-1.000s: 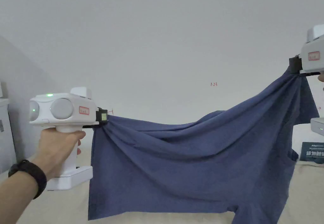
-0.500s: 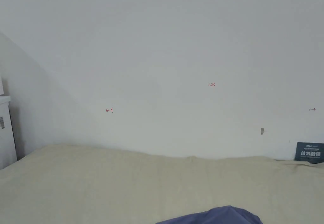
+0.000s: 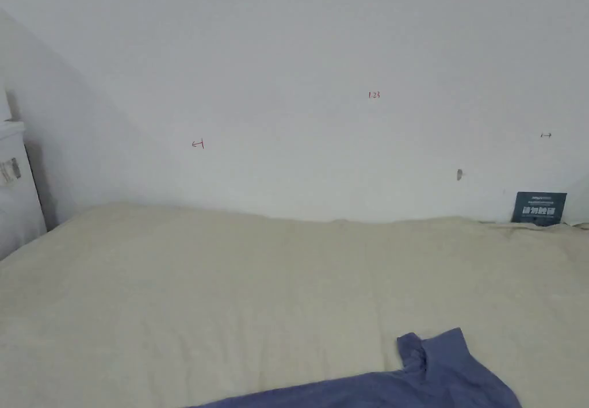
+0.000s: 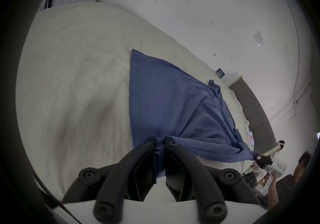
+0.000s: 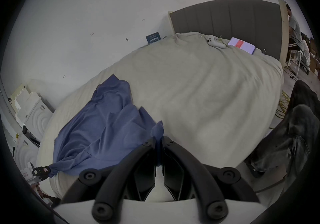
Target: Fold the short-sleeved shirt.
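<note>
Cloth was pinched tight in both our grippers, the left gripper (image 4: 160, 142) and right gripper (image 5: 157, 138), so the blue-grey cotton short-sleeved shirt (image 4: 173, 99) lay spread, probably back-up, across the cream bedspread (image 3: 230, 288) for folding.

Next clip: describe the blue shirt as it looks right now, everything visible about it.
The blue shirt is a soft, matte, knit-looking fabric, lying mostly spread on the cream bed cover, with creases fanning from its two pinched corners. The left tongs are shut on one bunched corner, the right tongs on another, and the edge between them lifts slightly off the bed. One far corner lies flat; a rumpled sleeve sits at the far side. It is not yet folded.
</note>
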Tool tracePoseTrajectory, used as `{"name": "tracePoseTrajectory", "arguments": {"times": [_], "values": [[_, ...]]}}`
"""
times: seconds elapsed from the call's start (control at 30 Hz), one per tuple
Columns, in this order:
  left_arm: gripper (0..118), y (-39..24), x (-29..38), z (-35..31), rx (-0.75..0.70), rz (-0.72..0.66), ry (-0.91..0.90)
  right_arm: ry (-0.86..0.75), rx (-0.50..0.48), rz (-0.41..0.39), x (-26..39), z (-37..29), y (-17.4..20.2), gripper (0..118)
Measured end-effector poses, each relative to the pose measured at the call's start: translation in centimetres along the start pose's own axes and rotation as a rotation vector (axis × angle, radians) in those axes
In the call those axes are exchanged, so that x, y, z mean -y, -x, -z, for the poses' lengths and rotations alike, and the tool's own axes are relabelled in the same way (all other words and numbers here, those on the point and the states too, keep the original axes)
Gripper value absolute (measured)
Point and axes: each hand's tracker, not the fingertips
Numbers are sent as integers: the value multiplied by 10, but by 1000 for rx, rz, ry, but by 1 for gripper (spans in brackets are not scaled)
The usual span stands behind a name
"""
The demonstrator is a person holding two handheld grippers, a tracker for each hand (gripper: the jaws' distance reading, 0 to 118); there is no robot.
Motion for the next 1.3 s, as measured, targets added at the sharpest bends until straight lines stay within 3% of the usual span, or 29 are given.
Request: {"name": "tracePoseTrajectory", "arguments": {"times": [0.17, 0.2, 0.23, 0.3, 0.33, 0.4, 0.47, 0.6, 0.7, 0.8, 1.0, 1.03, 1.1, 1.17, 1.2, 1.23, 1.3], "values": [[14, -1, 8, 0, -27, -4, -9, 15, 0, -63, 3, 3, 6, 6], [27, -1, 6, -3, -31, -14, -10, 5, 9, -92, 1, 2, 8, 17], [42, 1, 3, -7, -70, -25, -20, -5, 57, -143, 0, 0, 10, 35], [81, 6, -2, -29, -170, 26, -75, -50, 145, -220, -4, -15, 9, 69], [90, 7, -4, -43, -232, 71, -125, -88, 170, -236, -7, -26, 7, 71], [95, 9, -17, -76, -304, 152, -185, -149, 190, -262, -16, -48, 5, 71], [95, 1, -36, -105, -307, 198, -177, -210, 137, -241, -29, -69, 12, 72], [95, -41, -55, -170, -306, 319, -427, -314, -79, -168, -52, -101, 45, 72], [95, -70, -61, -202, -232, 307, -542, -366, -224, -154, -58, -112, 75, 72], [95, -107, -52, -220, -185, 373, -618, -364, -358, -128, -59, -115, 103, 81], [89, -134, -26, -229, -145, 420, -699, -387, -491, -91, -45, -120, 151, 80], [86, -133, -22, -228, -142, 425, -708, -343, -517, -115, -42, -118, 156, 77], [75, -138, -13, -228, -159, 448, -699, -361, -457, -152, -32, -121, 171, 58], [41, -138, -2, -226, -164, 459, -707, -301, -425, -235, -25, -118, 181, 49], [32, -137, 1, -224, -157, 464, -698, -285, -426, -245, -19, -117, 185, 34], [23, -138, 3, -223, -168, 468, -682, -261, -436, -269, -14, -116, 189, 7], [10, -136, 7, -220, -143, 463, -646, -306, -313, -335, -3, -118, 200, 0]]}}
